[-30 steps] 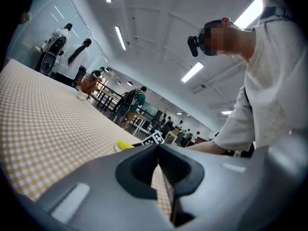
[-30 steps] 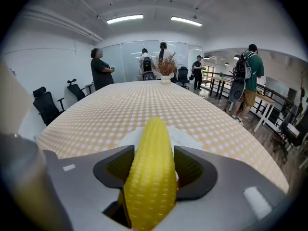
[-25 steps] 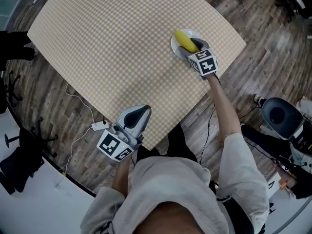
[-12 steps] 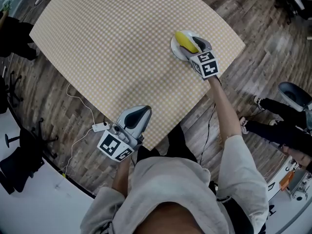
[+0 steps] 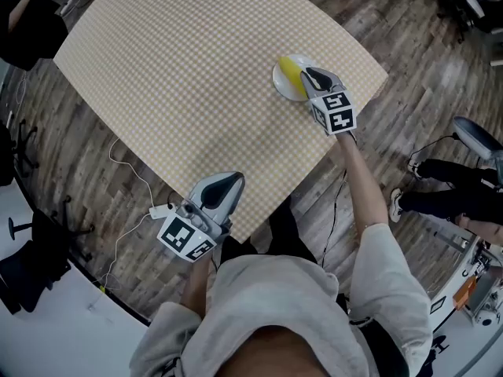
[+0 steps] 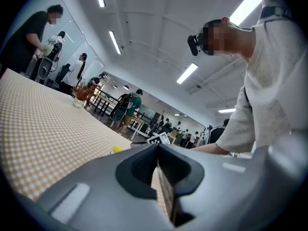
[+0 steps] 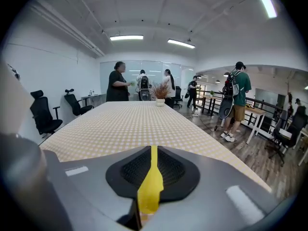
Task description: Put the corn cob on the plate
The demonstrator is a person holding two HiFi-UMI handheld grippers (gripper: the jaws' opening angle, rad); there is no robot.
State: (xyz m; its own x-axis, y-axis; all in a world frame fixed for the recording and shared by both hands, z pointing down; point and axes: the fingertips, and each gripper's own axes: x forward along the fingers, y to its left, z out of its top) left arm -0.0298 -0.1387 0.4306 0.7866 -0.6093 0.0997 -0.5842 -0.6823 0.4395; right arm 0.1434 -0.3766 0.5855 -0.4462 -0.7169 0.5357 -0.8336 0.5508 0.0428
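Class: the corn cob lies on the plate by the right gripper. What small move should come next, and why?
Probably draw the right gripper back toward the person, clear of the plate. The corn cob already lies there, and the jaws have just been closing with nothing between them, so the task looks done.

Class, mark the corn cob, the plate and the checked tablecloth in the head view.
corn cob [image 5: 289,72]: head view, its uncovered yellow side.
plate [image 5: 277,83]: head view, the white rim left of the cob.
checked tablecloth [image 5: 181,77]: head view, the bare middle of the cloth.
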